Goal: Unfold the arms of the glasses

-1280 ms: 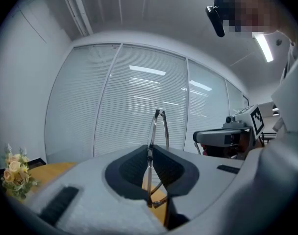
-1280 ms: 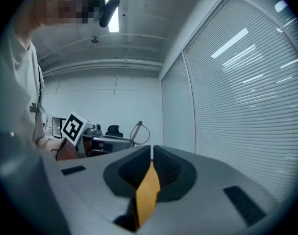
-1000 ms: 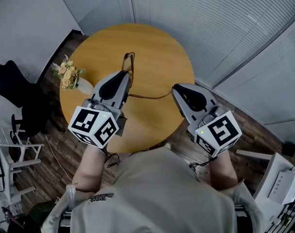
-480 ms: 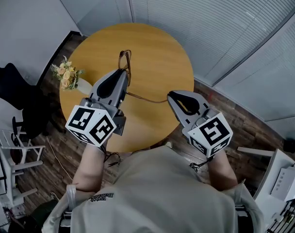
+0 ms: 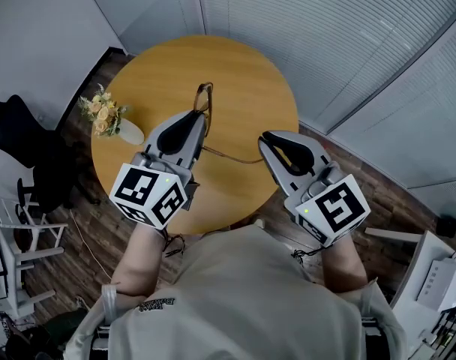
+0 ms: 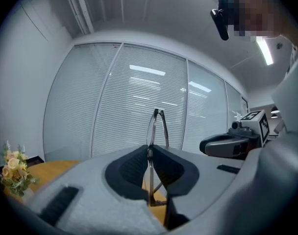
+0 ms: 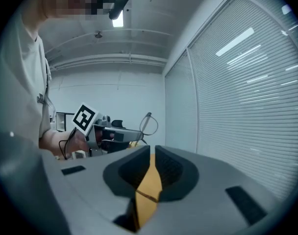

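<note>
1. Glasses stand upright above the round table, their front frame clamped edge-on between the jaws of the left gripper.
2. One arm lies swung out, reaching across to the right gripper. Those jaws sit nearly together and the arm's tip crosses the slit; pinched or just resting, I can't tell.
3. Best play, I'd judge: hold the left grip steady, sweep the arm in a gentle arc about its hinge, and never force it.
4. Plenty of bare tabletop lies ahead, with the flower vase well apart at the left rim. The near edge is close below, so a slip could go overboard.
</note>
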